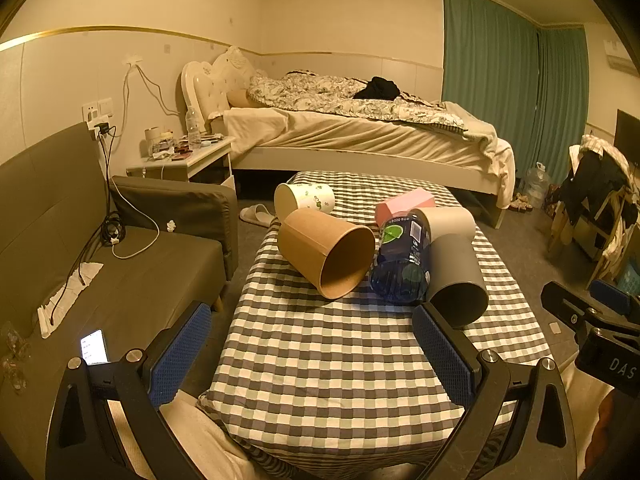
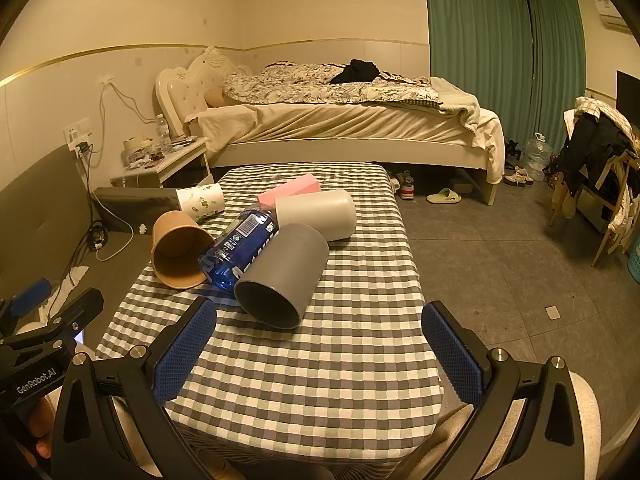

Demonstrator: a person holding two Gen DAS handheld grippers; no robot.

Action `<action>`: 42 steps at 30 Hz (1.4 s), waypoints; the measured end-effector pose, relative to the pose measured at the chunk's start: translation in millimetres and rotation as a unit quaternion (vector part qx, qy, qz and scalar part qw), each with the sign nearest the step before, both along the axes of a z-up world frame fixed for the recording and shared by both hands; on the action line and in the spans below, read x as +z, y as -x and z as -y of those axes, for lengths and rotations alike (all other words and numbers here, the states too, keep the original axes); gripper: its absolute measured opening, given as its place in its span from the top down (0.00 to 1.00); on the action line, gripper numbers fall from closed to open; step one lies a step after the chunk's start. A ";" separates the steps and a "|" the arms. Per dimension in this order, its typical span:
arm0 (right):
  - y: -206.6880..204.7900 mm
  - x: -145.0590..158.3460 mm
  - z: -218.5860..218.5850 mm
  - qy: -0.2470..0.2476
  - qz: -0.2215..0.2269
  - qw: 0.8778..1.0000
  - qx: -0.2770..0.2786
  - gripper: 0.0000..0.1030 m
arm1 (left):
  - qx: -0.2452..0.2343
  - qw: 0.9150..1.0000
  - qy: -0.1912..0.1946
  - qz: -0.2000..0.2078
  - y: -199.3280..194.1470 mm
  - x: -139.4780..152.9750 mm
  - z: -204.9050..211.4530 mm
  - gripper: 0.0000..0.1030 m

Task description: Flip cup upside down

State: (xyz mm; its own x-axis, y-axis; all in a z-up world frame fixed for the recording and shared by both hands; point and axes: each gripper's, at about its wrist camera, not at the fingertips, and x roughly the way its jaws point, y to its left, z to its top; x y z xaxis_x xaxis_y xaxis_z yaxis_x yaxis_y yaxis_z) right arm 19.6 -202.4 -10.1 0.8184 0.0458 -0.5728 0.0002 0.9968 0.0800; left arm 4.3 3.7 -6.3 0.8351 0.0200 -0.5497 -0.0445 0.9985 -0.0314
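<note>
Several cups lie on their sides on a checkered table (image 1: 320,360) (image 2: 320,360). A brown paper cup (image 1: 326,252) (image 2: 178,254) points its mouth toward me. A dark grey cup (image 1: 456,280) (image 2: 282,276) lies beside a blue bottle (image 1: 402,260) (image 2: 240,246). A light grey cup (image 1: 446,220) (image 2: 316,212) and a white patterned cup (image 1: 306,198) (image 2: 200,198) lie farther back. My left gripper (image 1: 312,348) is open and empty above the near table. My right gripper (image 2: 320,344) is open and empty, just short of the dark grey cup.
A pink box (image 1: 404,202) (image 2: 290,188) lies behind the bottle. A dark sofa (image 1: 100,272) with cables stands left of the table. A bed (image 1: 360,128) and nightstand (image 1: 184,156) are behind. A chair with clothes (image 2: 600,160) stands at the right.
</note>
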 end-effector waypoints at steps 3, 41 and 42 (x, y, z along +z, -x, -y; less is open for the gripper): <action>0.0 -0.6 -2.3 0.000 -0.001 1.000 0.001 0.00 | -0.002 1.000 0.000 -0.001 0.2 -1.5 0.7 0.00; -219.8 -7.5 94.6 -0.072 -0.083 0.993 -0.037 0.00 | -0.213 0.953 -0.061 -0.206 -315.5 -30.2 104.6 0.02; -223.5 -10.2 97.1 -0.072 -0.085 0.993 -0.040 0.00 | -0.223 0.949 -0.057 -0.214 -319.6 -33.4 107.8 0.02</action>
State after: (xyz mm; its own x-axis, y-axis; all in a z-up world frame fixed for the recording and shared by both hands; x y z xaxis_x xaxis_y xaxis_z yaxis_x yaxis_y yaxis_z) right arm 243.1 -299.5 -20.3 0.7153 0.0752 -0.6948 0.1049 0.9714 0.2132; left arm 323.9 -104.2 -39.7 0.4745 -0.2034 -0.8564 0.3999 0.9166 0.0039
